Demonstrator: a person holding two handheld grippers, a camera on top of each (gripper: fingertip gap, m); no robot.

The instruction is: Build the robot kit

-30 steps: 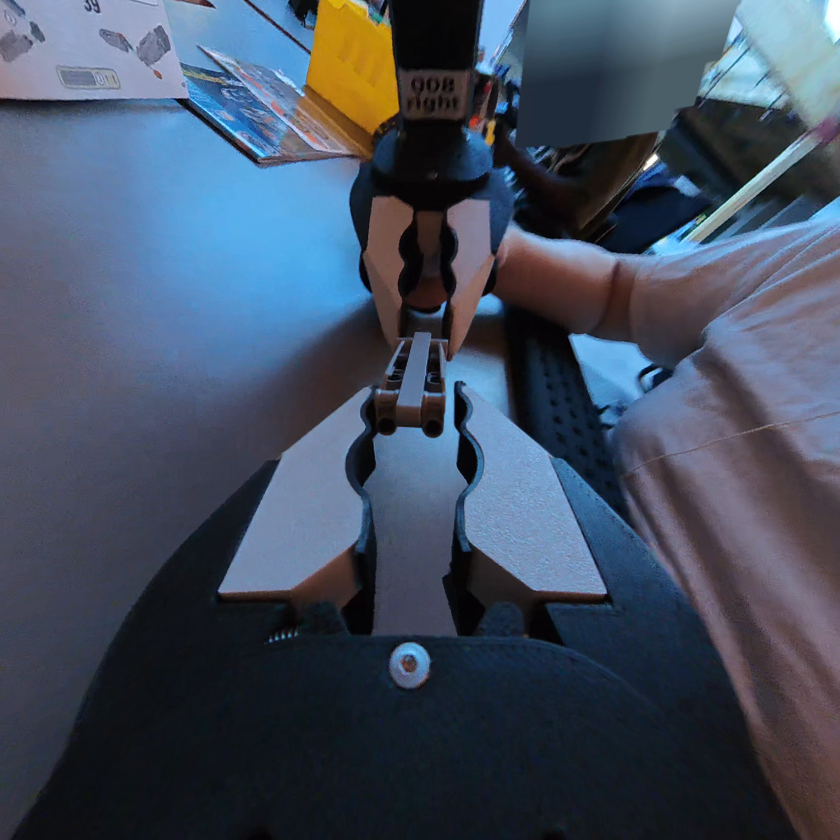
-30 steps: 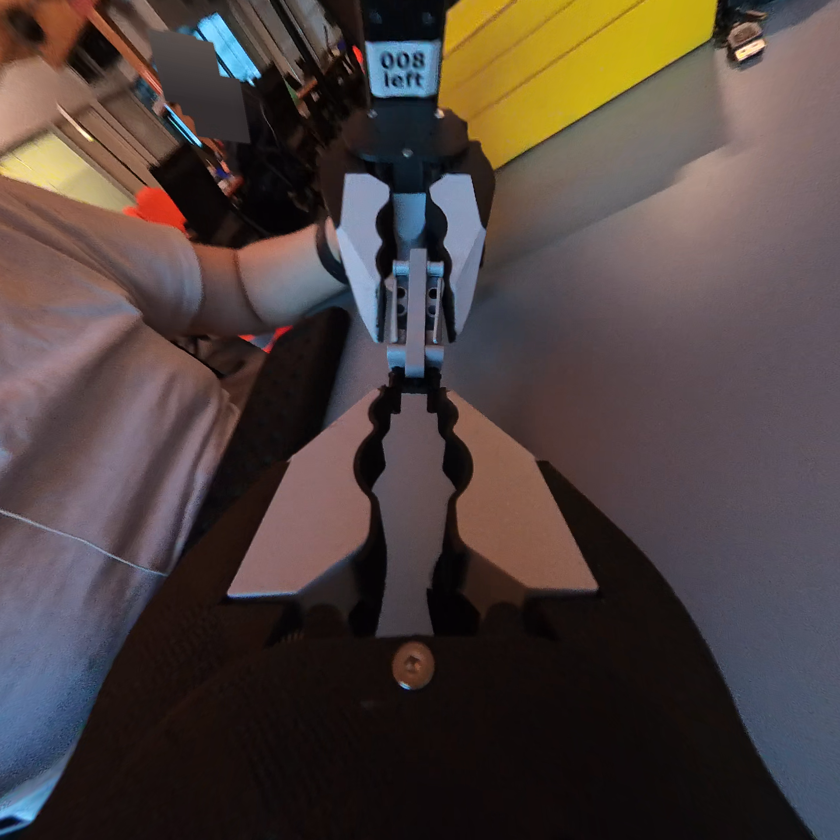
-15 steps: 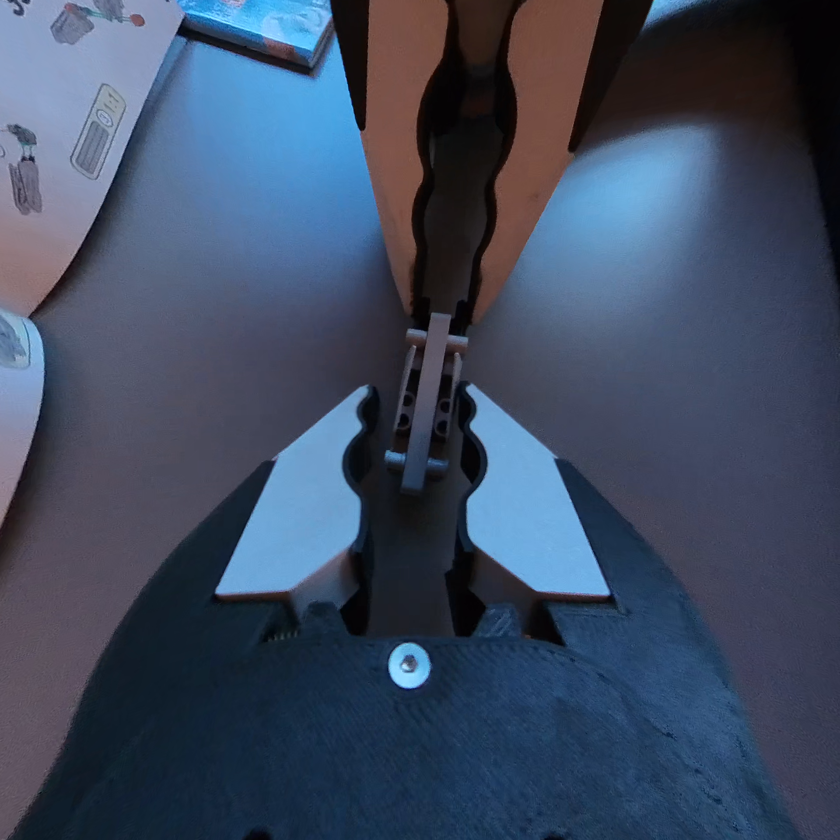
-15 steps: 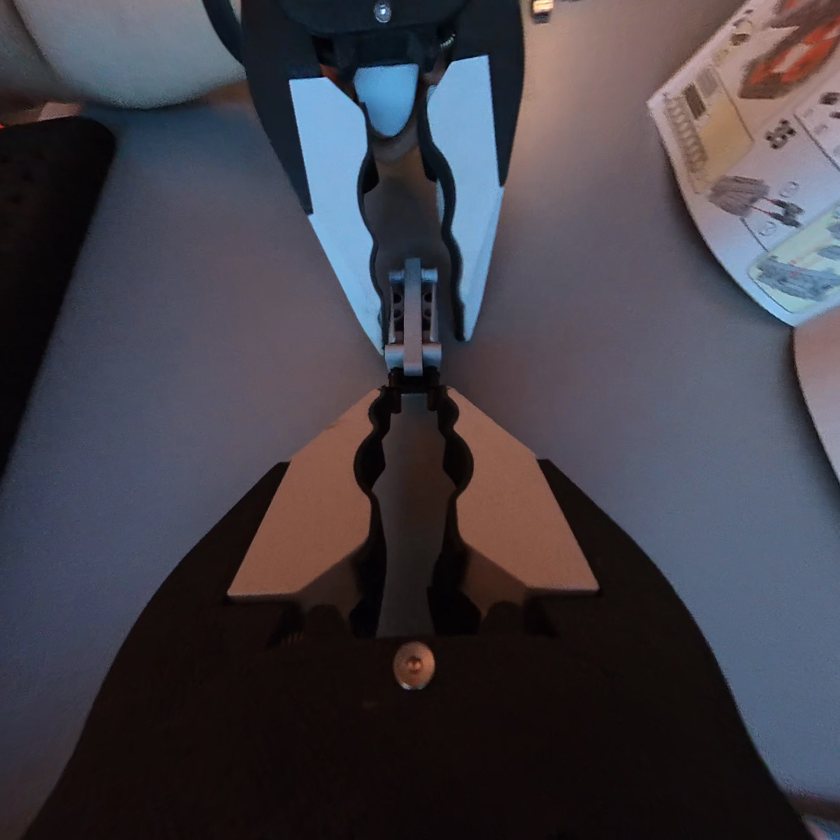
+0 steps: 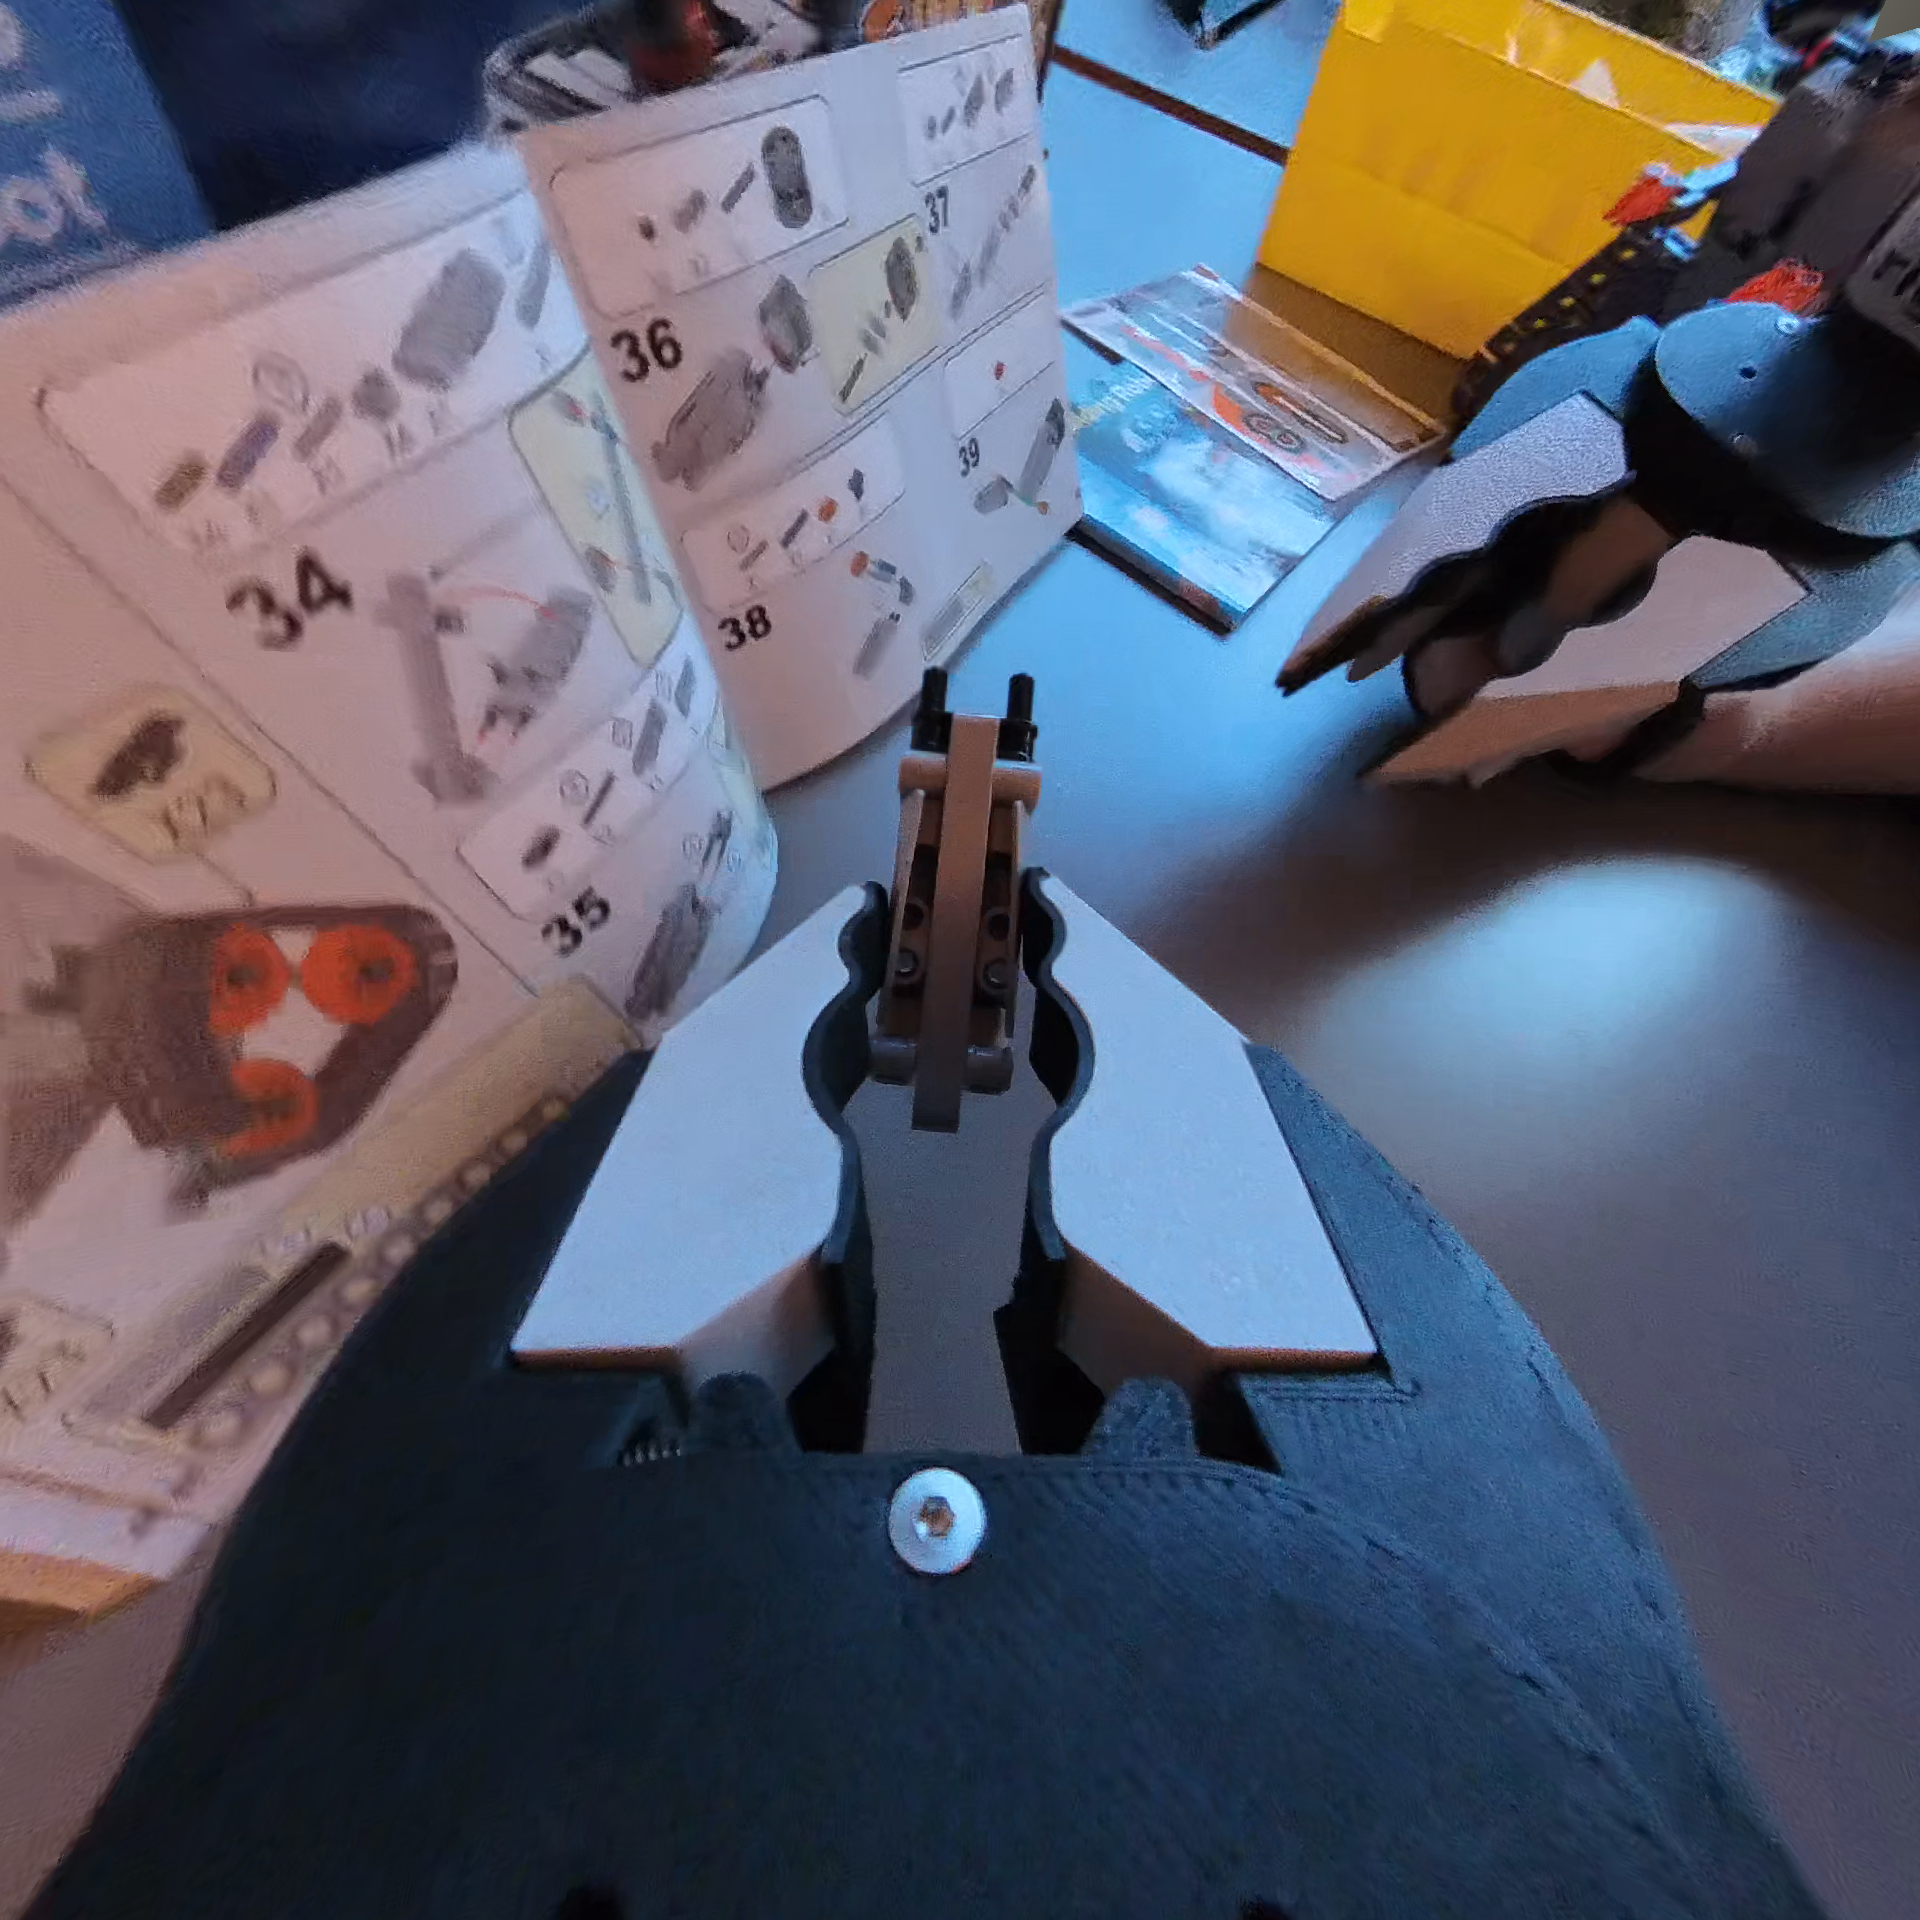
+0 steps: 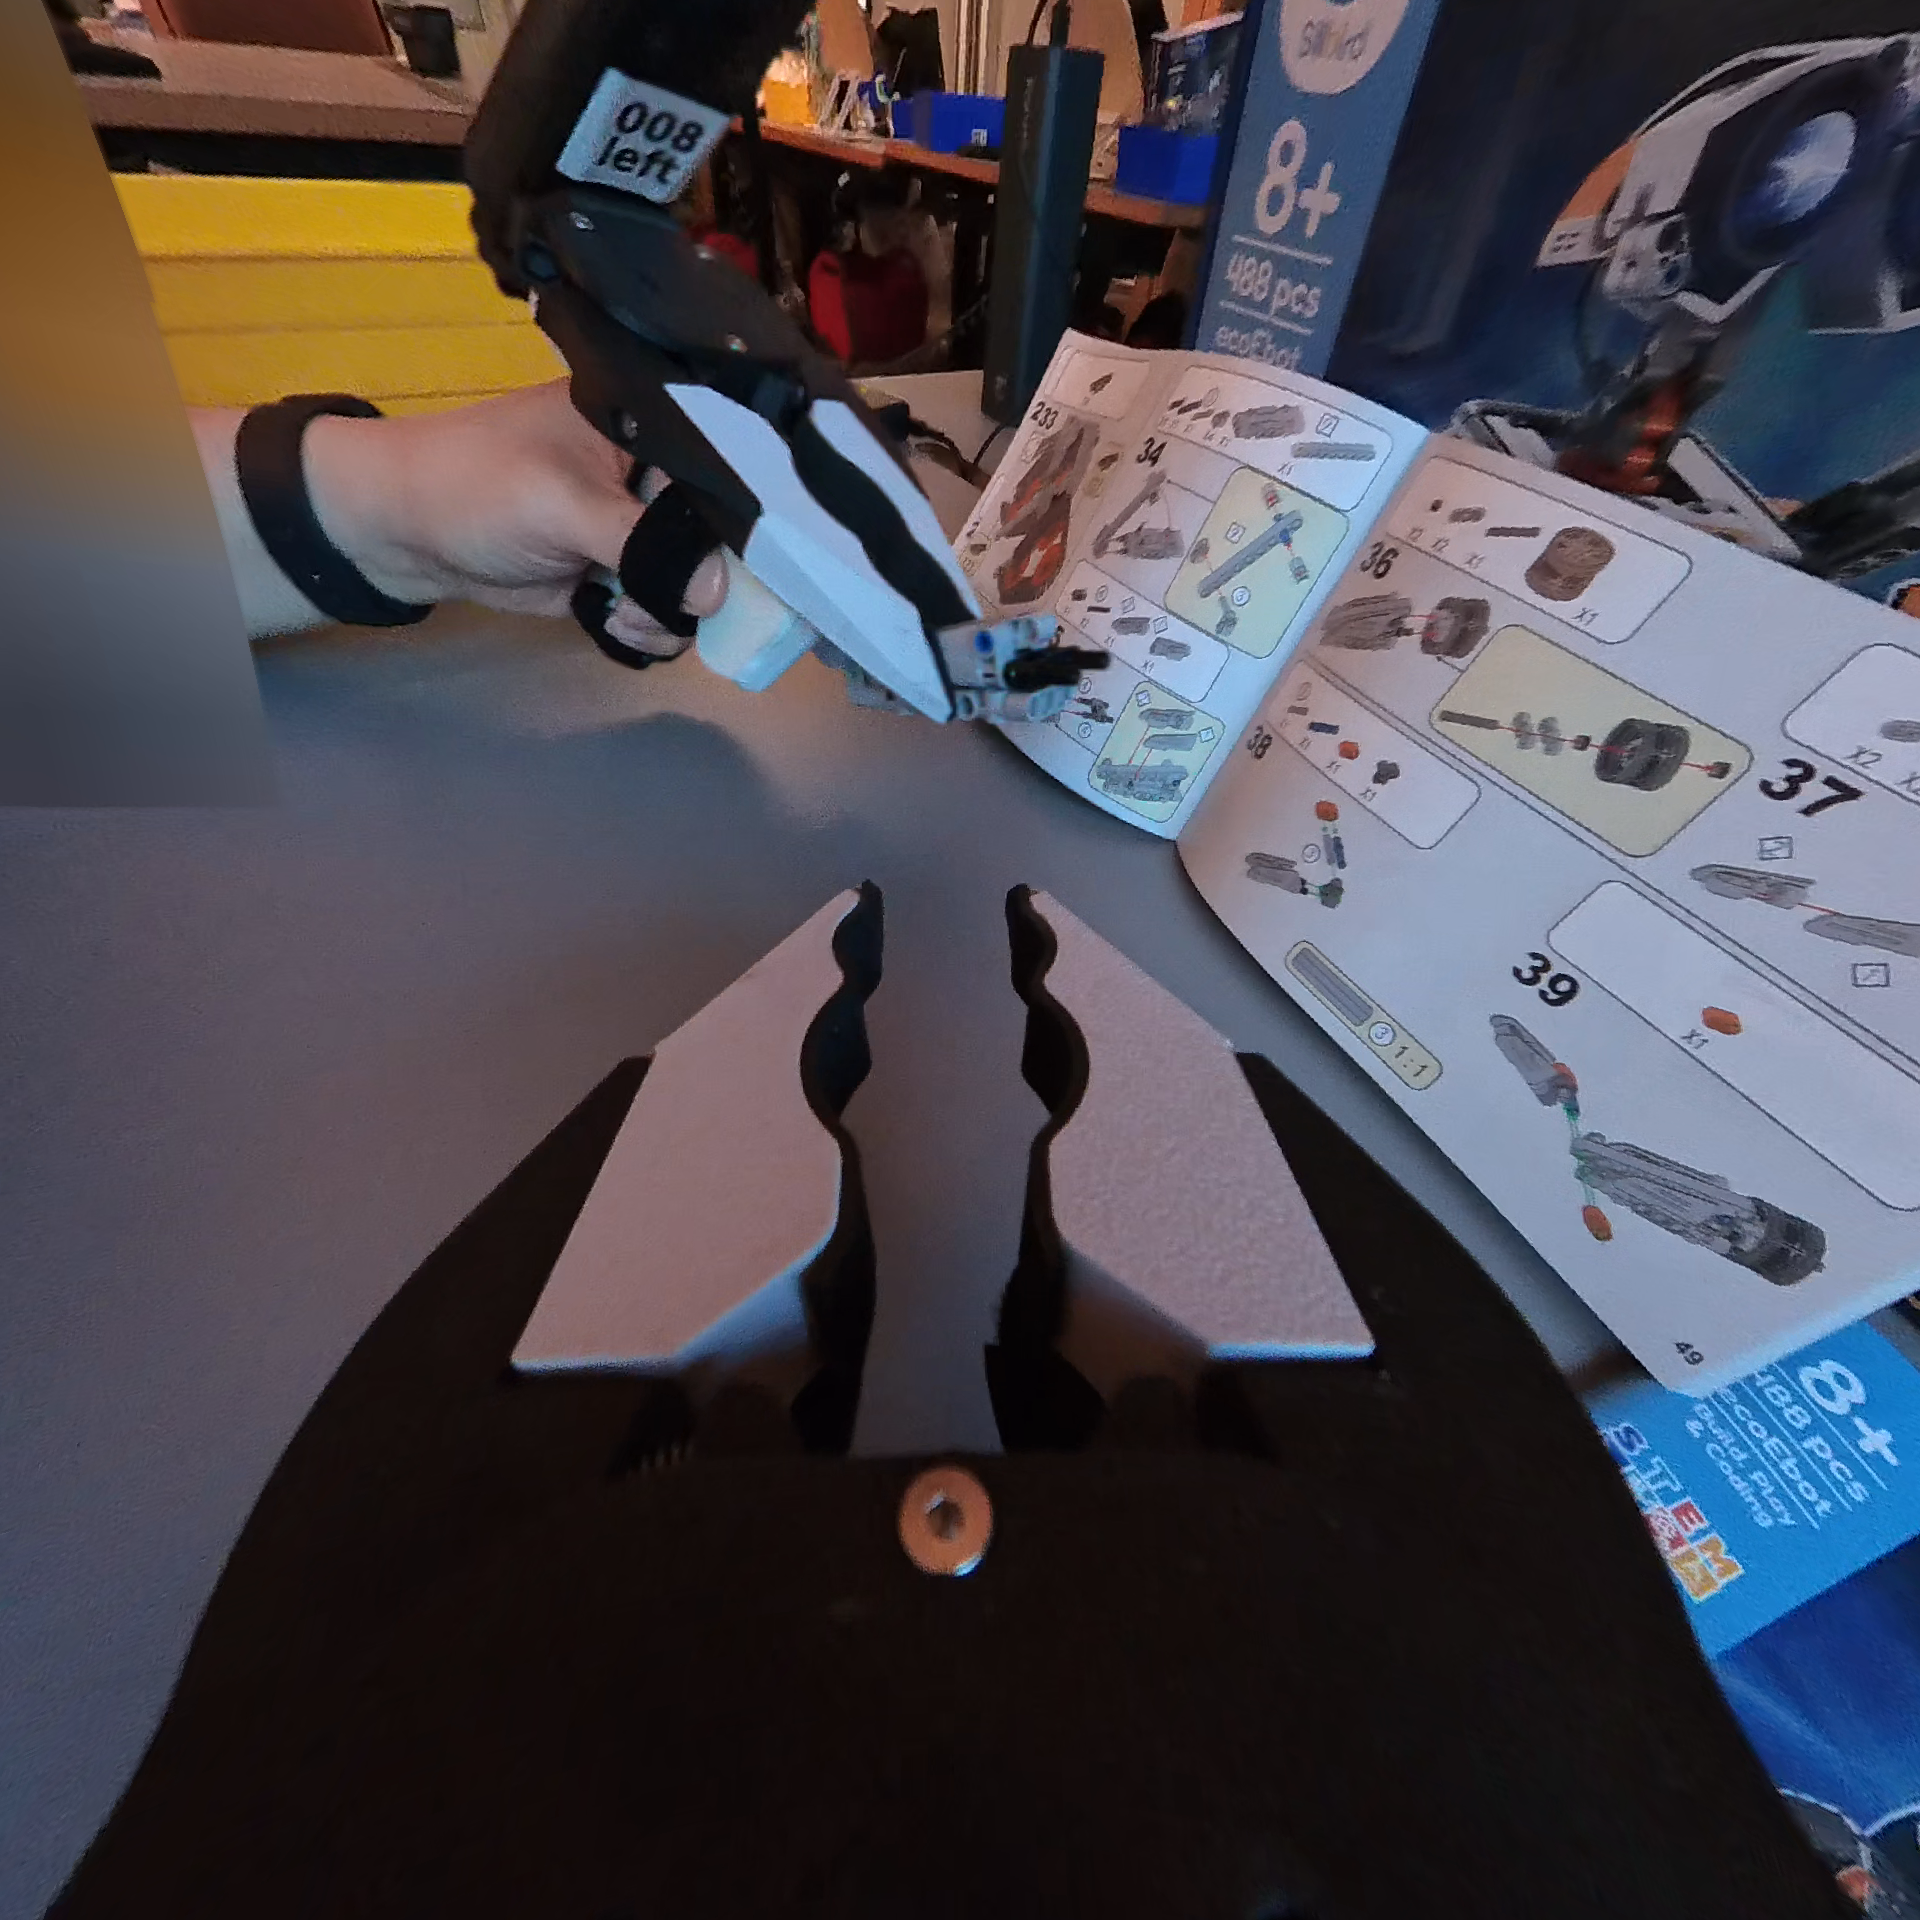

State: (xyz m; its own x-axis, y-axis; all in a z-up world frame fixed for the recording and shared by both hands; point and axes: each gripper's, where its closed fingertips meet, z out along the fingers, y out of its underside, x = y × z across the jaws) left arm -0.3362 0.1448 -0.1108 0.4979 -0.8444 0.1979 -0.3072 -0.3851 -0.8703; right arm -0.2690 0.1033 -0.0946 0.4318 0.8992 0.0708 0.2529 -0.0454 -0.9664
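Grey matte counter [image 5: 1558, 1039] fills both views, with a yellow plastic bin [image 5: 1455, 187] at its far edge and a thin glossy leaflet [image 5: 1226, 457] lying flat before the bin. Your left gripper [image 5: 951, 914] is clamped on a small grey toy-brick assembly of perforated beams [image 5: 956, 914], held clear above the counter; two black pins stick out of the assembly's far end. In the right wrist view the same left gripper [image 6: 961, 681] points toward the open white instruction booklet [image 6: 1507, 727], the assembly [image 6: 1013, 675] jutting from its tips. Your right gripper [image 6: 940, 894] has its fingers apart with nothing between them, hovering over bare counter [image 6: 416, 935], well apart from the assembly. A tall blue printed cardboard box [image 6: 1558, 208] stands behind the booklet. From the left wrist view, the right gripper [image 5: 1340, 707] sits off to the side, near the leaflet.
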